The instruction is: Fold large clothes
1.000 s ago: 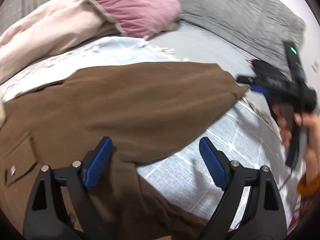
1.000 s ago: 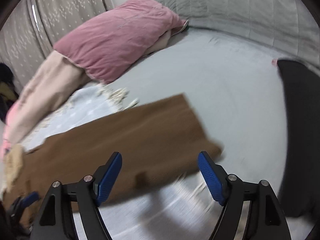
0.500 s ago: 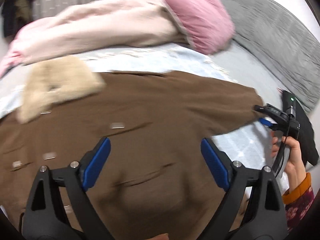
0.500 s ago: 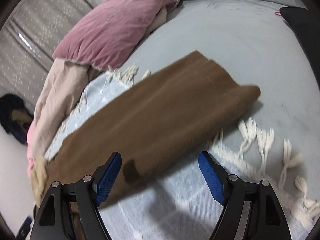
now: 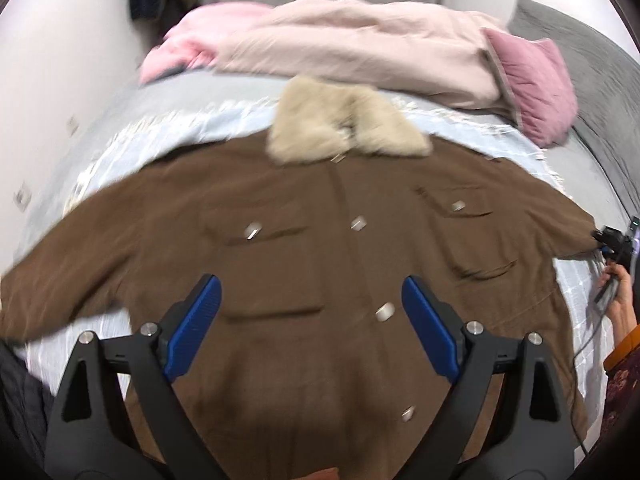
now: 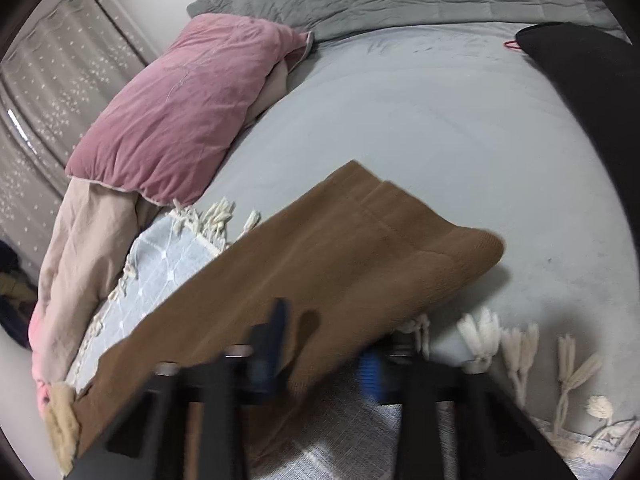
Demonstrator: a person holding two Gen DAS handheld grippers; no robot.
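A brown coat [image 5: 320,240] with a cream fur collar [image 5: 344,124] lies front up, sleeves spread, on a pale blue blanket [image 5: 160,128]. My left gripper [image 5: 312,320] hovers open over the coat's lower front, with nothing between its blue pads. At the far right of the left wrist view, my right gripper [image 5: 604,240] meets the tip of the coat's sleeve. In the right wrist view the brown sleeve [image 6: 340,260] runs between the blurred jaws of my right gripper [image 6: 324,354], which are closing on its edge.
A pink pillow [image 6: 180,112] and a pale pink duvet [image 5: 360,36] lie along the far side of the bed. A dark garment [image 6: 592,92] lies at the right on the grey sheet [image 6: 440,120]. A person's hand [image 5: 618,300] holds the right gripper.
The left view has swung from the sleeve to the coat's front and collar. The right gripper's jaws, wide before, have closed in on the sleeve end.
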